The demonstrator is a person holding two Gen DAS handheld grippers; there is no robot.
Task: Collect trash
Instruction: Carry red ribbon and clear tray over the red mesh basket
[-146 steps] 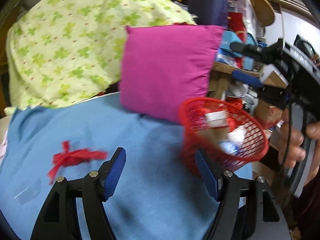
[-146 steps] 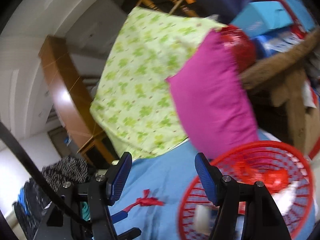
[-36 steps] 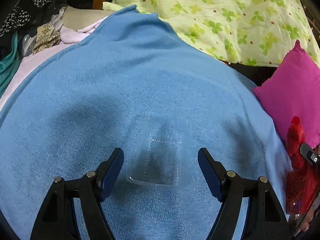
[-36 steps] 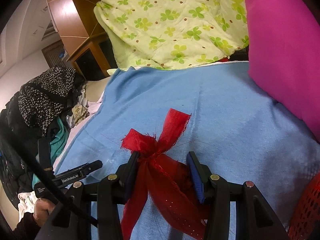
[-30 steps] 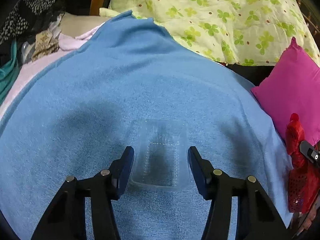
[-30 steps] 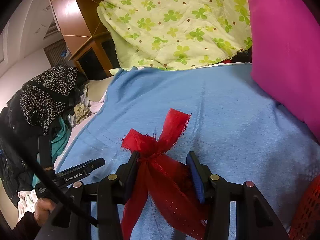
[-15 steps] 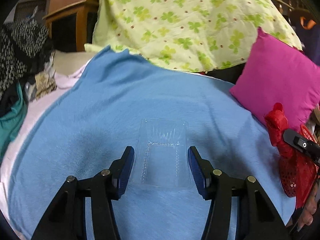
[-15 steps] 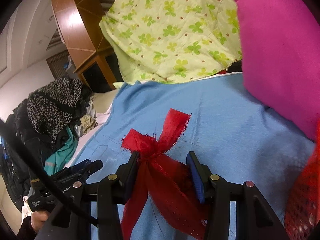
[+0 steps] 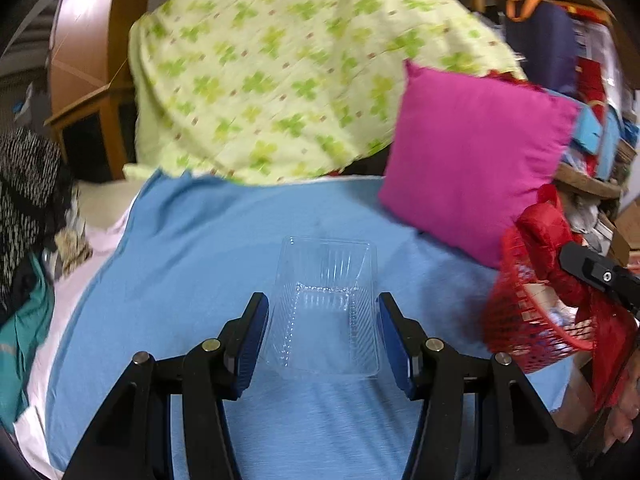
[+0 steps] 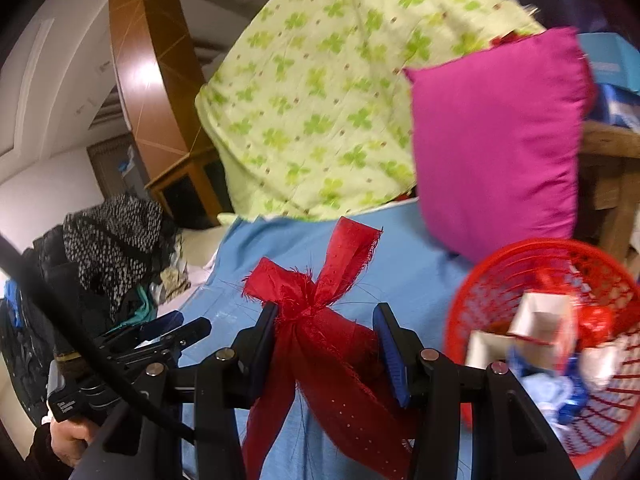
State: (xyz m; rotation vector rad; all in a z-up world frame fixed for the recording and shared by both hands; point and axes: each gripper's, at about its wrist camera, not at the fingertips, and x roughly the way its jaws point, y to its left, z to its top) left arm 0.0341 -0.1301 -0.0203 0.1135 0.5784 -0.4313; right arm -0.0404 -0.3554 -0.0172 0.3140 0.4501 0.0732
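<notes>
Trash first: clear plastic tray point(image 9: 324, 308) is now lifted off the blue blanket point(image 9: 192, 256), clamped between the left hand-held gripper point(image 9: 322, 336), which was wide open a second ago. Right hand-held gripper point(image 10: 326, 344) stays clenched on the red ribbon point(image 10: 320, 312). So both pieces look ready to dump. Red basket point(image 10: 600, 436) has swung in at 4 o'clock, already holding white boxes point(image 10: 536, 316) and blue wrappers point(image 10: 560, 396).

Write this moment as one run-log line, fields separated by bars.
left gripper: shut on clear plastic tray | right gripper: shut on red ribbon | red basket: partly filled, beside right gripper | stage: carrying
</notes>
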